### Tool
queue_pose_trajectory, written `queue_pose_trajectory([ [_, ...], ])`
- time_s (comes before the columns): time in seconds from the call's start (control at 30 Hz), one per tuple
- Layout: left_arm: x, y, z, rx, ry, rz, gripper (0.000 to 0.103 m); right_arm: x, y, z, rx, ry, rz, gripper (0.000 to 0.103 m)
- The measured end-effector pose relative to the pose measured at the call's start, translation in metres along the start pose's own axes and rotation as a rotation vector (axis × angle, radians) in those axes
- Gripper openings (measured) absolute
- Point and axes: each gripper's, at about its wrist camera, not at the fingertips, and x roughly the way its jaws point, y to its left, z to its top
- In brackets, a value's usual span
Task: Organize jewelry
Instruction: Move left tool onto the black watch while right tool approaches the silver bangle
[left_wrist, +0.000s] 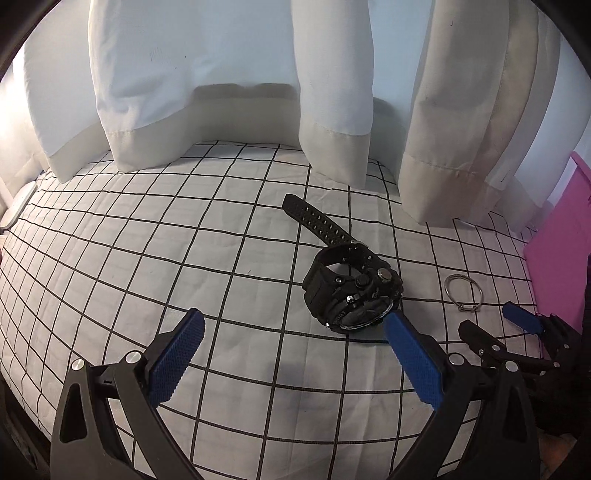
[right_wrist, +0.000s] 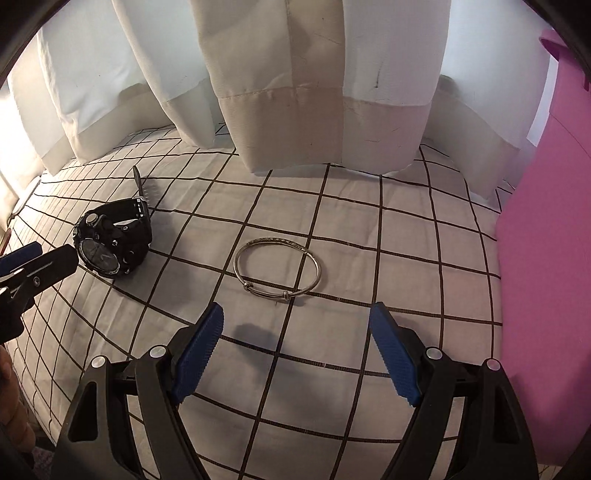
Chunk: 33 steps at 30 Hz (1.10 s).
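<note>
A black wristwatch (left_wrist: 351, 291) lies on the white checked cloth (left_wrist: 184, 258), its strap stretched out toward the curtains. My left gripper (left_wrist: 295, 325) is open and empty; its right blue pad sits just in front of the watch face. A thin silver bangle (right_wrist: 277, 266) lies flat on the cloth right of the watch. It also shows in the left wrist view (left_wrist: 464, 294). My right gripper (right_wrist: 297, 317) is open and empty, just short of the bangle and centred on it. The watch also shows in the right wrist view (right_wrist: 112, 238).
White curtains (left_wrist: 229, 74) hang down onto the back of the cloth. A pink box (right_wrist: 546, 229) stands upright at the right edge, close to the bangle. The right gripper (left_wrist: 517, 321) shows at the right of the left wrist view.
</note>
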Motion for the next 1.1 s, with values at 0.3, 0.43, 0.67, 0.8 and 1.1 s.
queue_pose_trajectory([
  [0.3,0.024,0.000,-0.005,-0.027,0.017,0.011,0.097,0.013,0.006,0.008,-0.046,-0.053,-0.028,0.082],
  [0.43,0.029,-0.002,-0.005,-0.020,0.021,0.008,0.097,0.015,0.003,0.009,-0.029,-0.061,-0.034,0.090],
  [0.67,0.039,-0.006,-0.001,-0.032,0.031,-0.046,0.097,0.019,0.005,0.012,-0.028,-0.062,-0.036,0.093],
  [0.8,0.046,-0.011,0.006,-0.026,0.029,-0.058,0.097,0.019,0.005,0.011,-0.030,-0.065,-0.038,0.094],
  [1.1,0.055,-0.025,0.021,-0.051,0.024,-0.134,0.097,0.016,0.005,0.007,-0.031,-0.074,-0.036,0.094],
])
